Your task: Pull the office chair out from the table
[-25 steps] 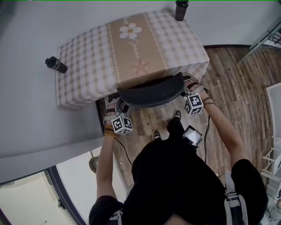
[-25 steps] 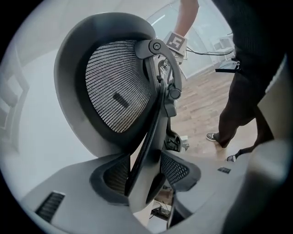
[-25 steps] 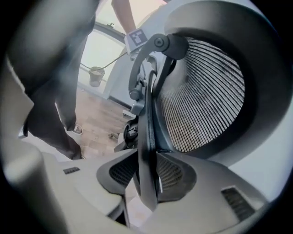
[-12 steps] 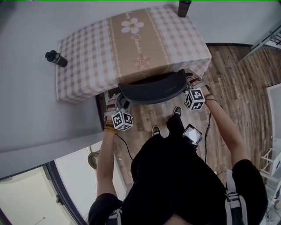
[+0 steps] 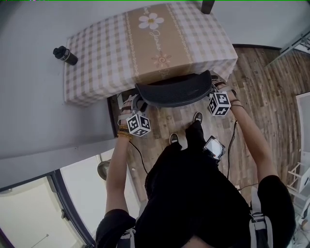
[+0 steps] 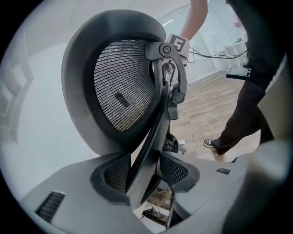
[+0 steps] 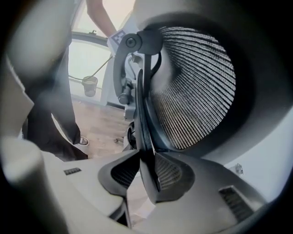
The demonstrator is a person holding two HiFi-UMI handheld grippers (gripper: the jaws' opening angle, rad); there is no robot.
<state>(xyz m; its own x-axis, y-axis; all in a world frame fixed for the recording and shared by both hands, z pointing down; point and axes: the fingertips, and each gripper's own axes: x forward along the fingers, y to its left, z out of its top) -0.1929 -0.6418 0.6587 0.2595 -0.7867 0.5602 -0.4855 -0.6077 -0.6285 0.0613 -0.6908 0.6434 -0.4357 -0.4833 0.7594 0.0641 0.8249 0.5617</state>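
Note:
The office chair shows in the head view as a dark grey curved backrest point(image 5: 174, 91), tucked against the near edge of the table with the checked cloth point(image 5: 97, 53). My left gripper point(image 5: 134, 109) is at the backrest's left end and my right gripper point(image 5: 213, 92) at its right end. In the left gripper view, the mesh backrest point(image 6: 121, 91) fills the frame and its dark rim runs between the jaws of the left gripper point(image 6: 145, 176), with both pads against it. The right gripper point(image 7: 145, 176) is likewise shut on the rim of the backrest point(image 7: 192, 91).
A black bottle point(image 5: 65, 55) lies on the grey surface left of the table; another dark bottle point(image 5: 207, 6) stands at its far edge. The person's shoes point(image 5: 197, 117) stand on the wood floor point(image 5: 252, 72) just behind the chair. A bucket point(image 5: 102, 169) sits lower left, white shelving point(image 5: 300, 179) at right.
Both grippers stay at the two ends of the backrest. The chair has hardly shifted against the table; the head view itself has drifted a little.

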